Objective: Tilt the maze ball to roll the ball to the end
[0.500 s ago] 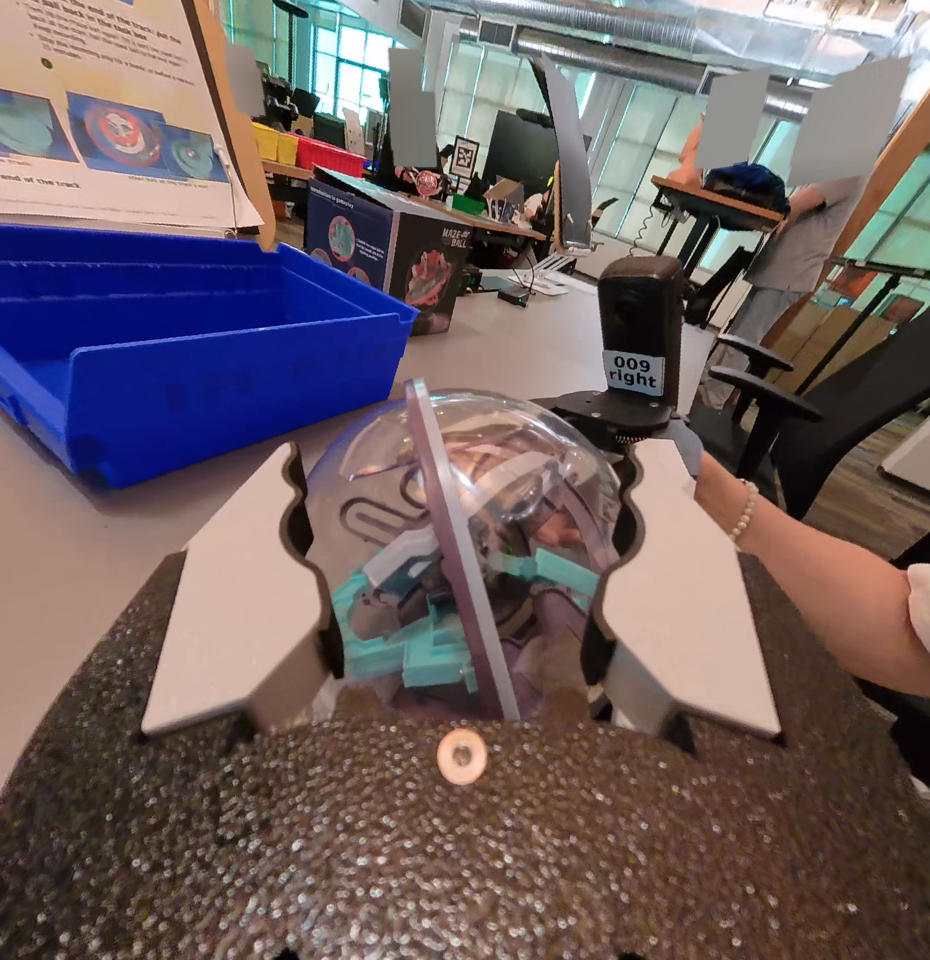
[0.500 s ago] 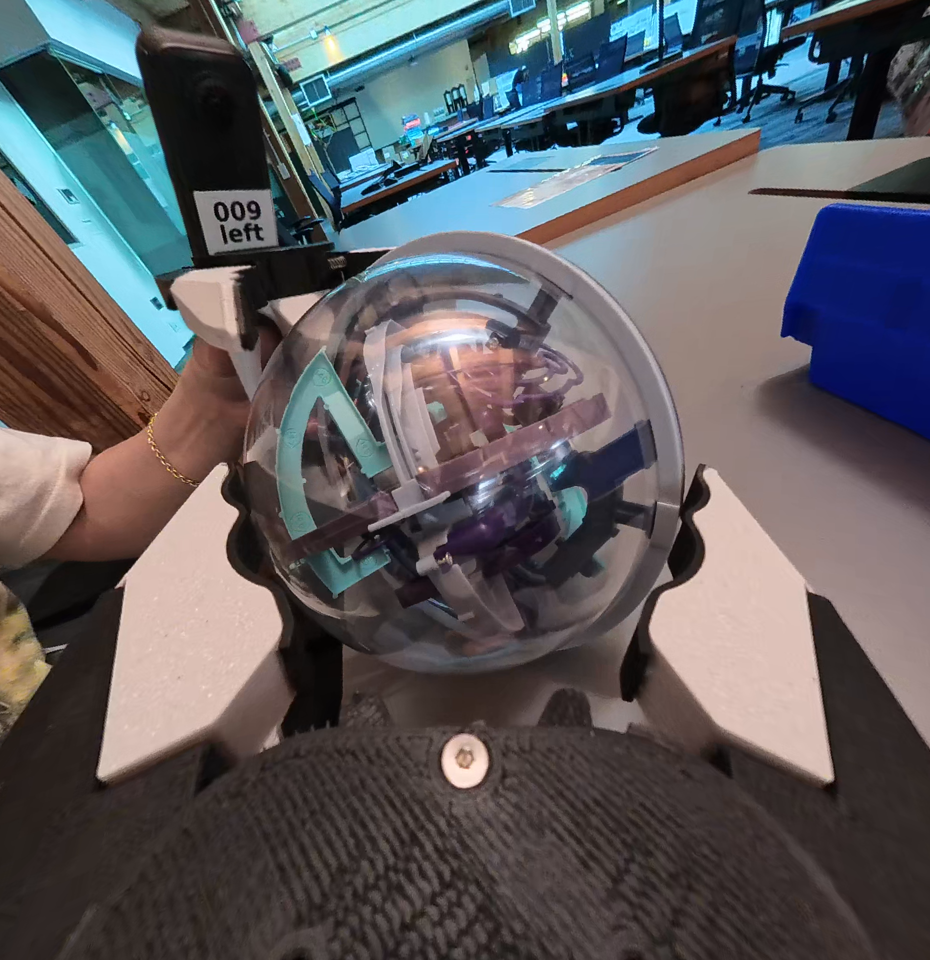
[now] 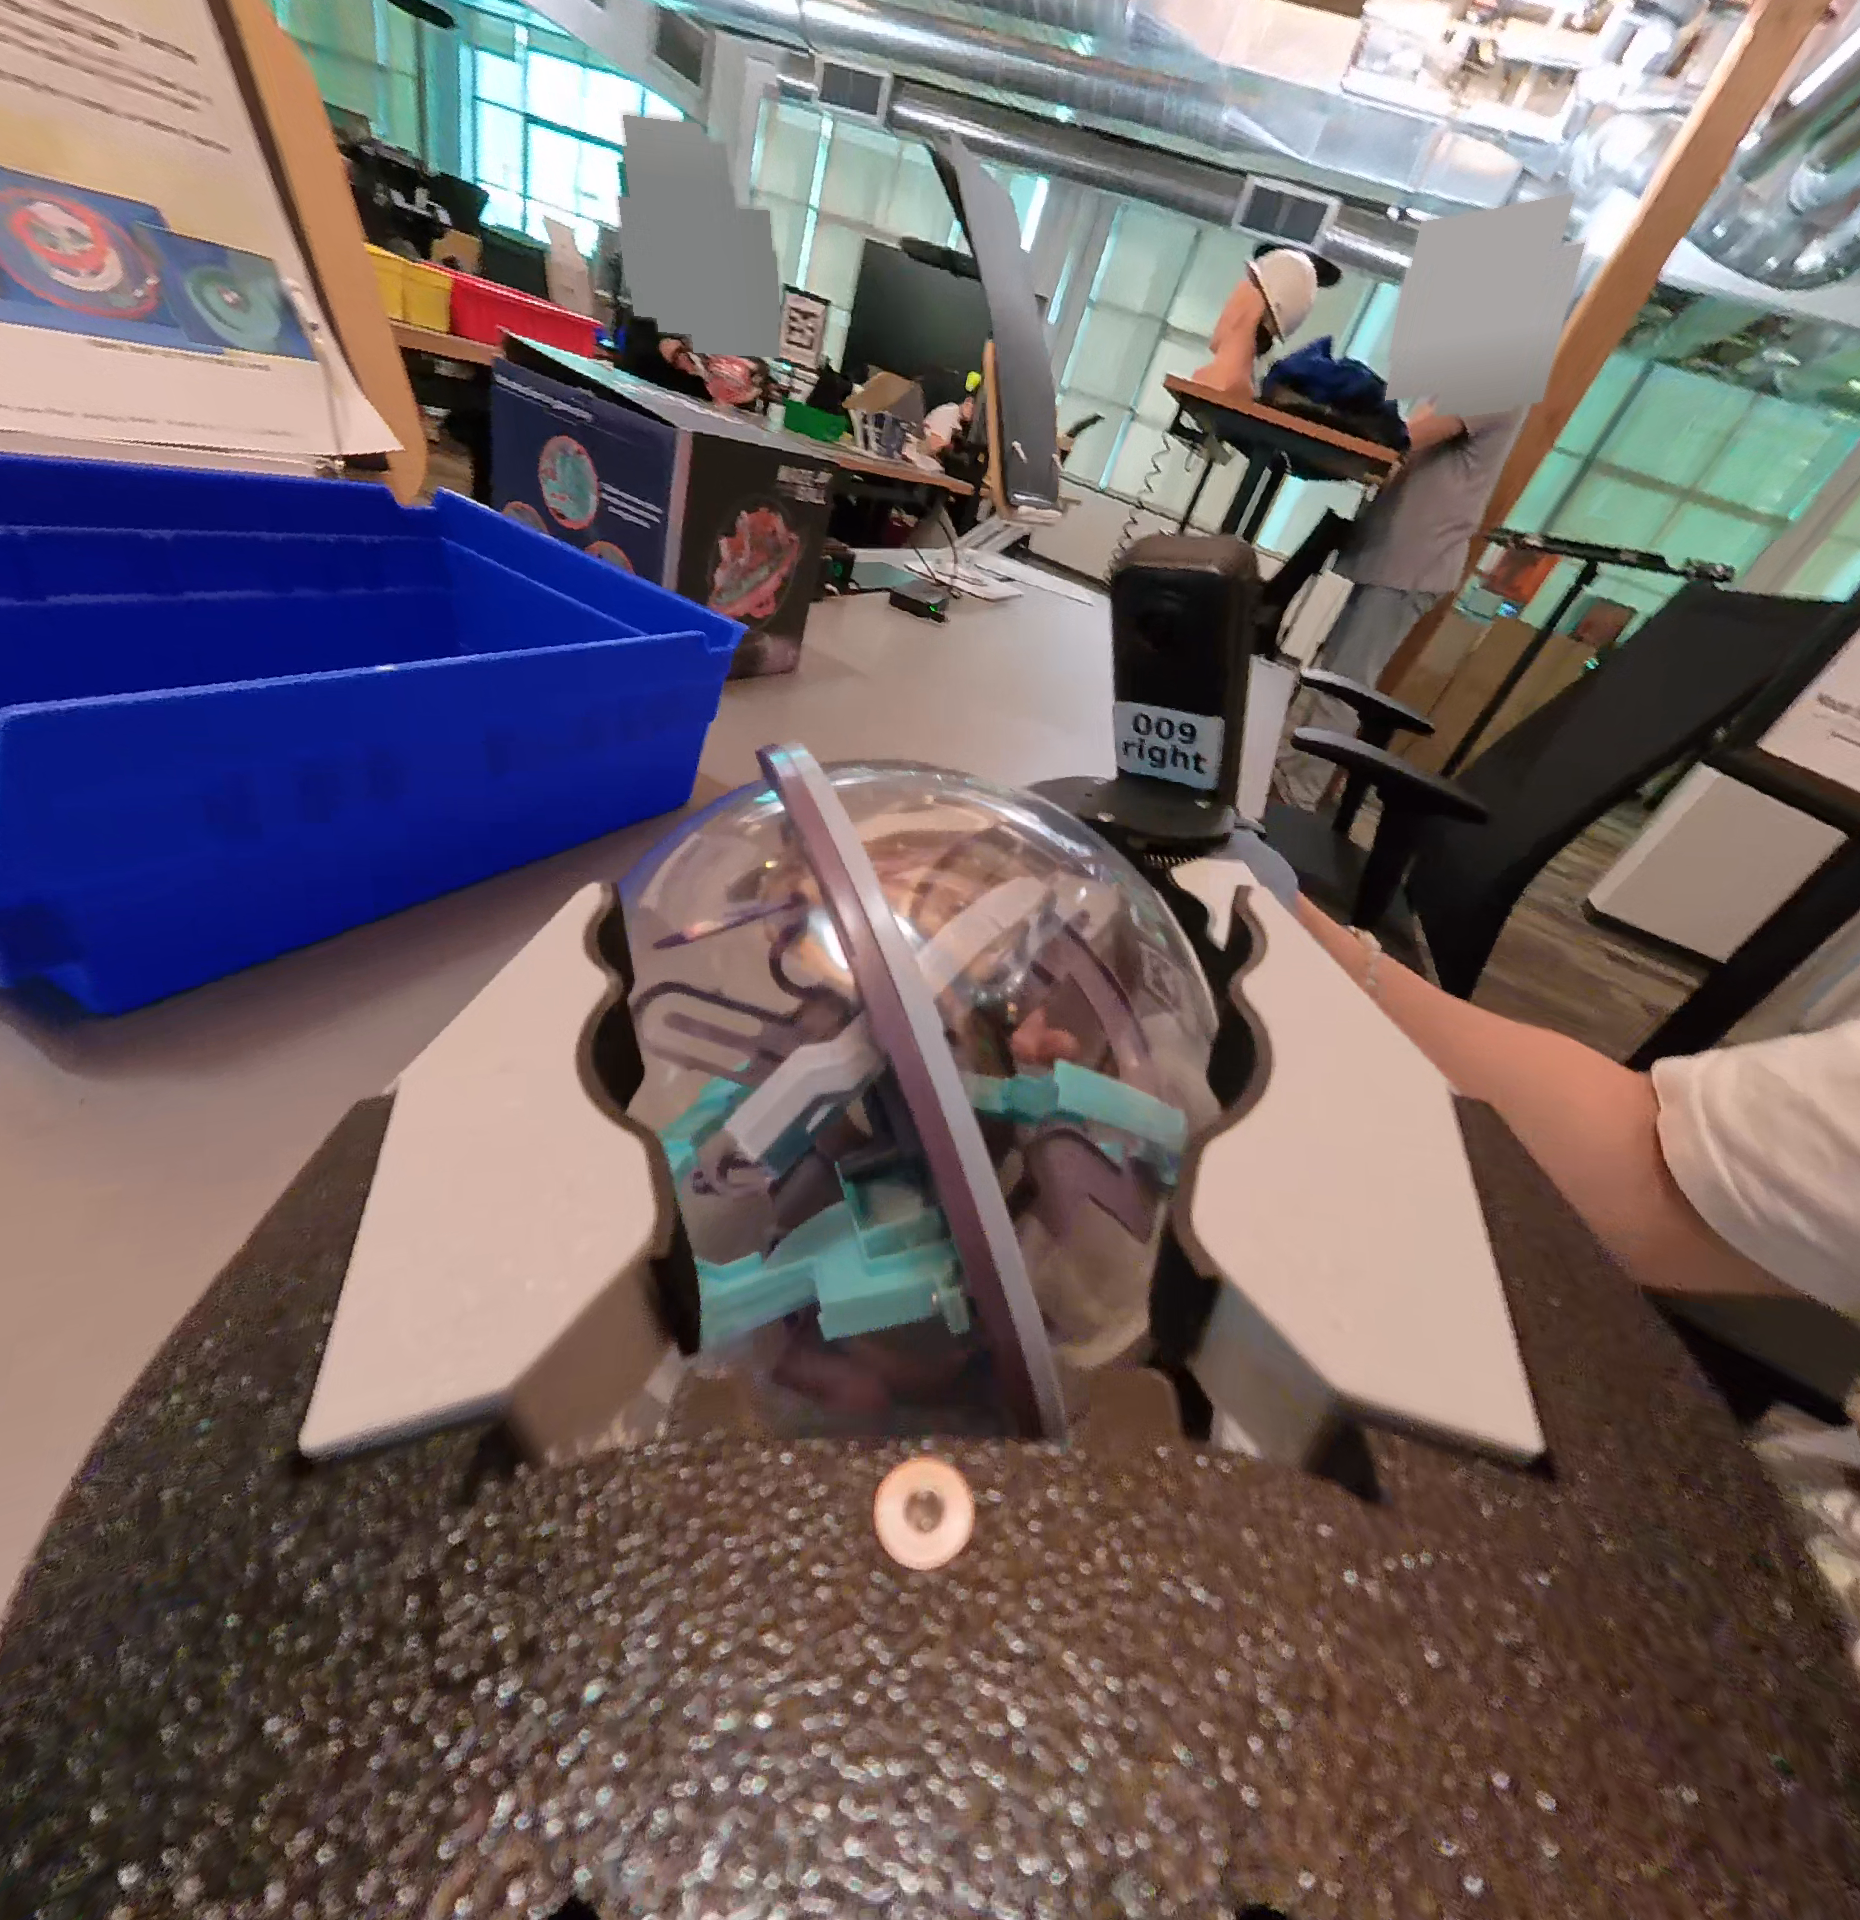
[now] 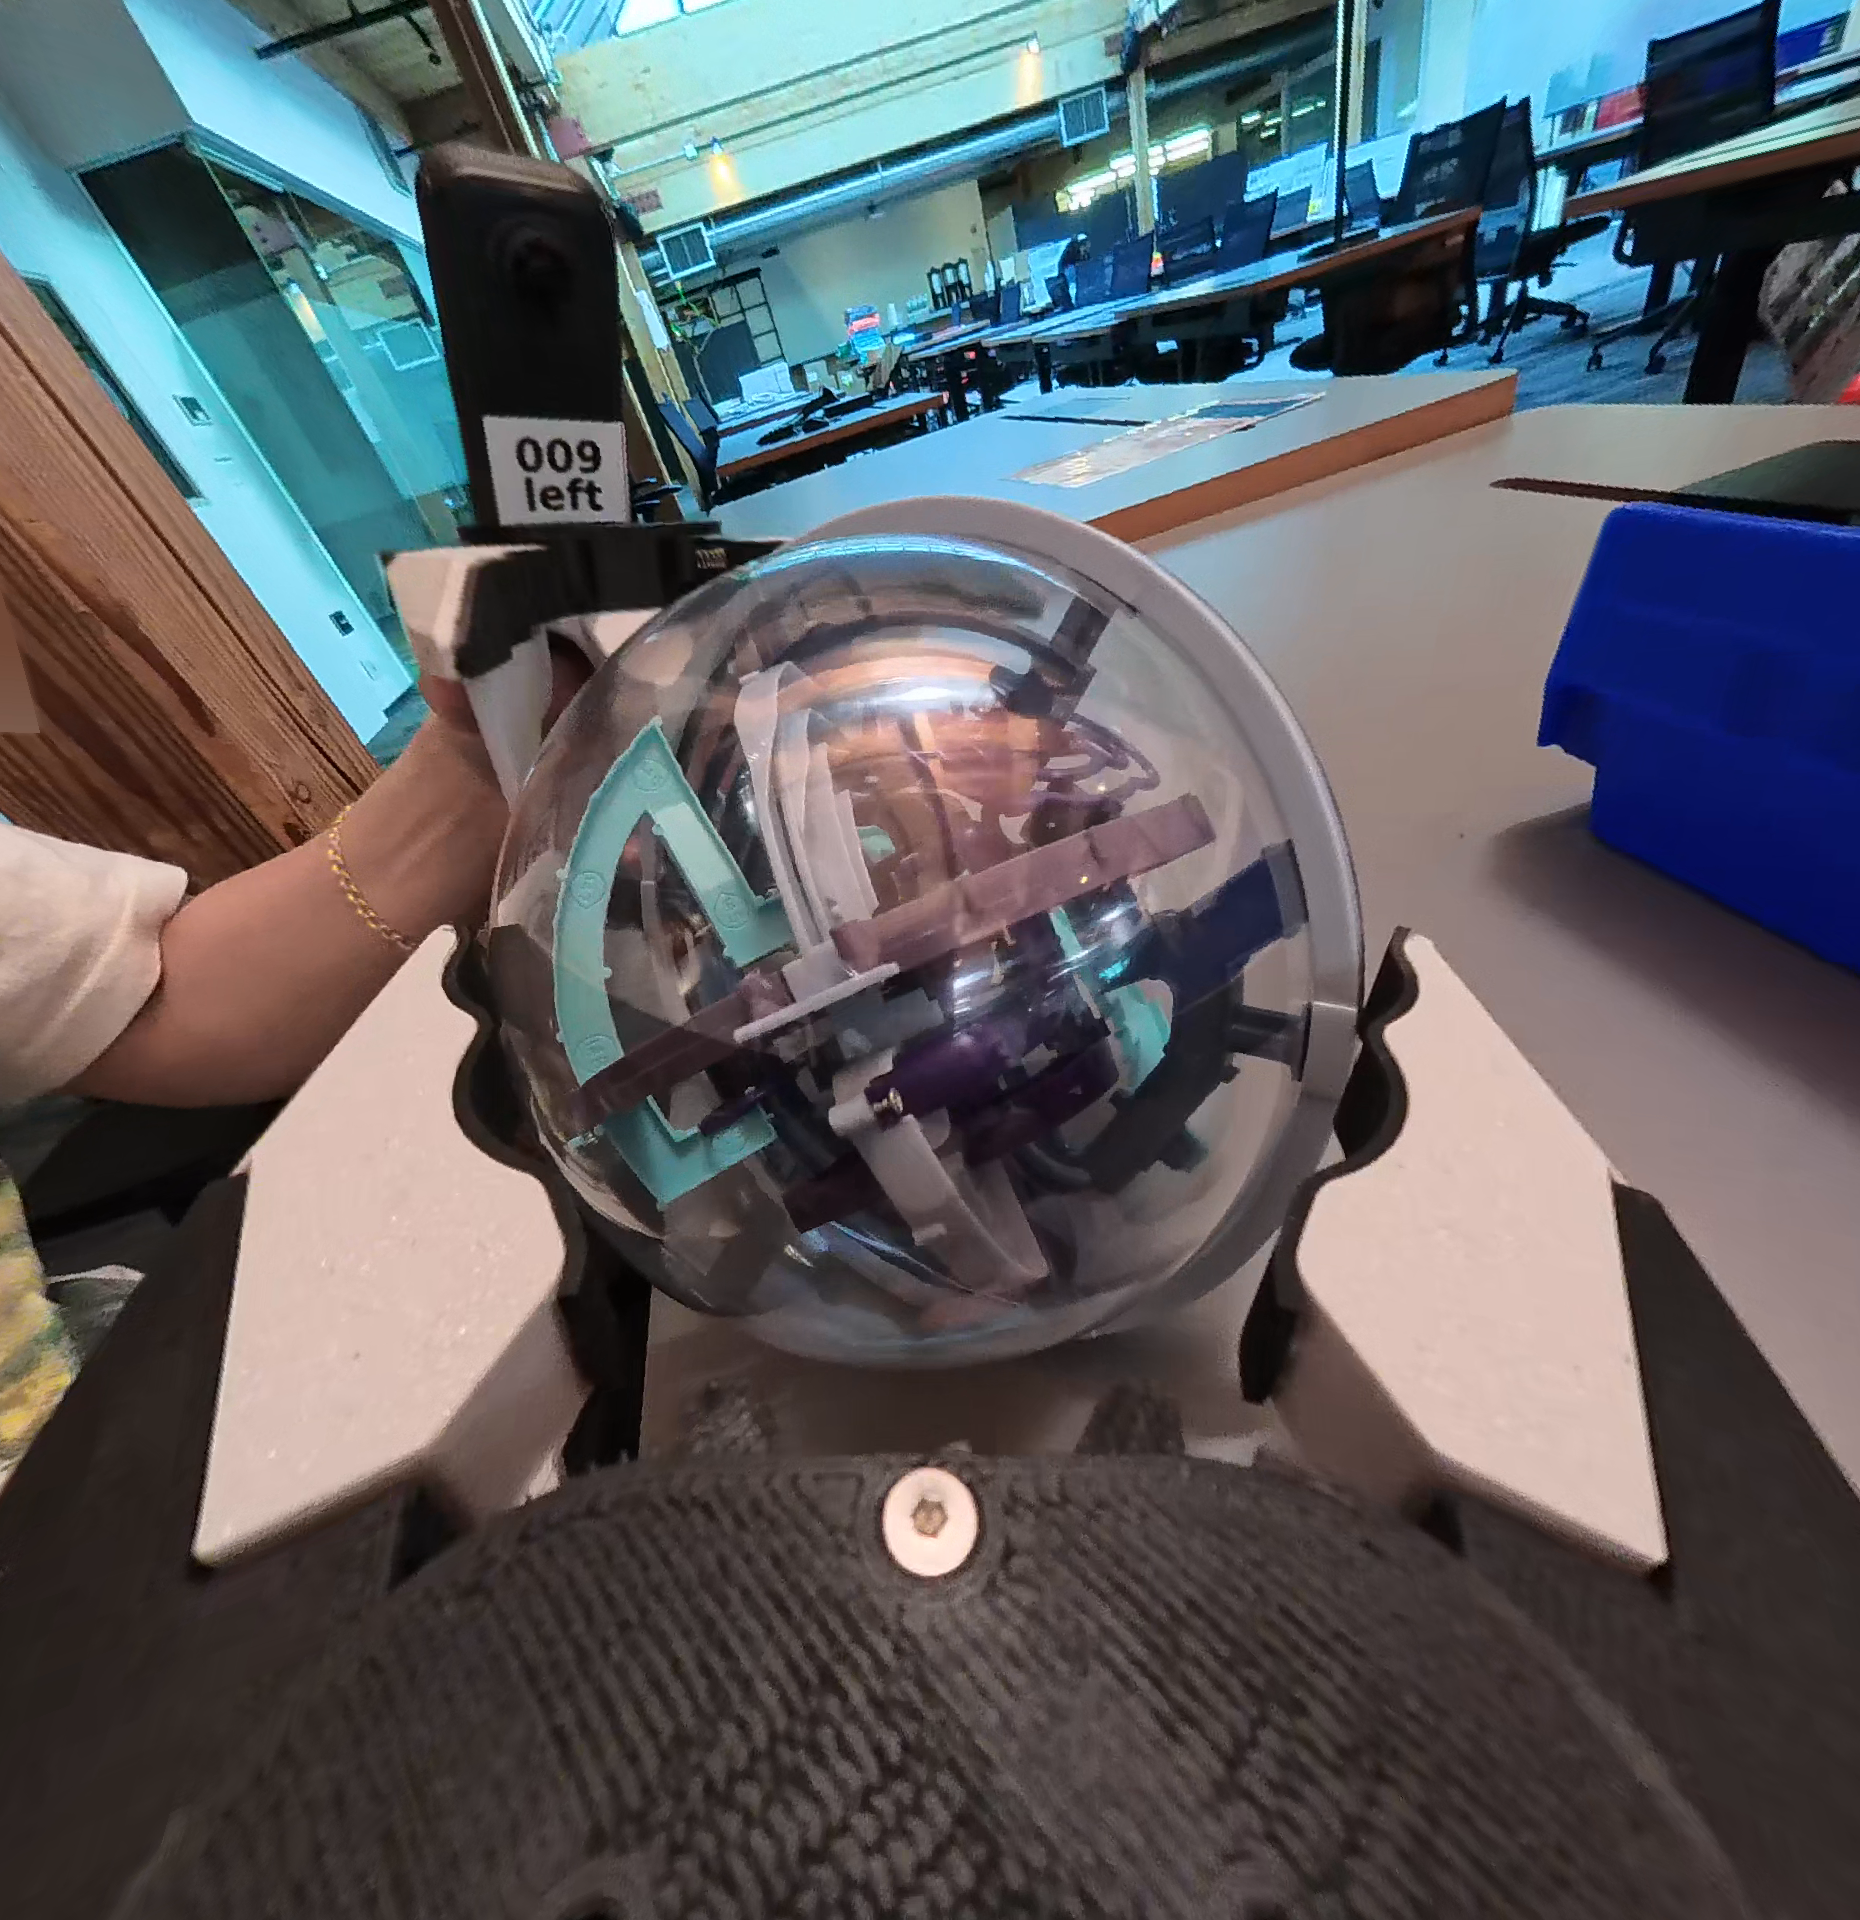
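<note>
Taking the maze ball [image 3: 905,1060] as the landmark and reading the left wrist view from its left edge: a blue bin [image 3: 313,748] sits on the grey table [image 3: 157,1132] well to the ball's left, cut off by the frame edge. Behind the bin stands a printed sheet on a board [image 3: 126,208], its upper part out of frame and blurred. Behind the ball, farther off, is a dark printed box [image 3: 677,520].

The left gripper [image 3: 915,997] has the clear sphere between its two pale fingers [image 3: 490,1174], whose dark wavy pads lie against the shell on both sides; the ball's lower part is hidden behind the gripper's black body. A purple-grey rim runs slantwise over the shell. Inside, teal, purple and pale tracks overlap; the small rolling ball cannot be made out.

Just beyond the ball, to its right, only the black camera post and a finger tip of the right gripper [image 3: 1227,894] show, with a forearm [image 3: 1508,1132] reaching in from the right edge.

In the right wrist view the right gripper [image 4: 921,1039] cradles the same ball [image 4: 905,935], pads against both flanks. At the ball's upper left a hand [image 4: 438,800] holds the left gripper, mostly hidden by the sphere. The blue bin [image 4: 1736,748] lies to the ball's right, cropped.
</note>
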A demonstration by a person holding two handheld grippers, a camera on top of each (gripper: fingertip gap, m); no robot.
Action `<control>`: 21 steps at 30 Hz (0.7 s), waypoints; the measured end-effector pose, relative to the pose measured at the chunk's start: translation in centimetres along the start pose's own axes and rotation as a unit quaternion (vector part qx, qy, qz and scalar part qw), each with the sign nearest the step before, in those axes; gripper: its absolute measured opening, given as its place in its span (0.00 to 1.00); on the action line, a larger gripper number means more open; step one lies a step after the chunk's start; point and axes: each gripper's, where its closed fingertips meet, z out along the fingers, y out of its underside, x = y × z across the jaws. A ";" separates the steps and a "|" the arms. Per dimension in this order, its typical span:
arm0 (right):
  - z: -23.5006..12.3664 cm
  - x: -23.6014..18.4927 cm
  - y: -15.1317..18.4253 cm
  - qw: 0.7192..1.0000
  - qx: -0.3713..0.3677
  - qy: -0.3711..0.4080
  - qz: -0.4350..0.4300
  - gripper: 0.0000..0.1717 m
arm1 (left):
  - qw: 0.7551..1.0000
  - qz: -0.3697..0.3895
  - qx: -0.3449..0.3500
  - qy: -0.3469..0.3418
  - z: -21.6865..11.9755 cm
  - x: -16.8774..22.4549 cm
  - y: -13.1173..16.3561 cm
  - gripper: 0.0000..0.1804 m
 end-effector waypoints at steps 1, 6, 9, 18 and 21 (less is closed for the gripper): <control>-0.1 0.0 0.0 1.000 0.001 -0.002 0.002 0.92 | 1.000 0.007 -0.002 0.008 0.0 0.1 0.2 0.61; -0.5 0.1 0.2 1.000 -0.004 -0.008 -0.005 0.90 | 0.999 0.039 0.014 0.025 0.0 0.3 0.6 0.63; -0.9 -0.1 0.5 0.999 -0.016 -0.016 -0.023 0.88 | 0.998 0.060 0.013 0.012 0.4 0.1 1.1 0.66; -1.4 -0.3 -0.2 0.987 -0.048 0.030 -0.151 0.84 | 0.997 0.055 -0.035 -0.040 1.3 -0.8 2.2 0.77; -0.9 -0.9 0.1 0.972 -0.070 0.041 -0.219 0.83 | 0.996 0.044 -0.048 -0.056 1.4 -1.0 2.4 0.78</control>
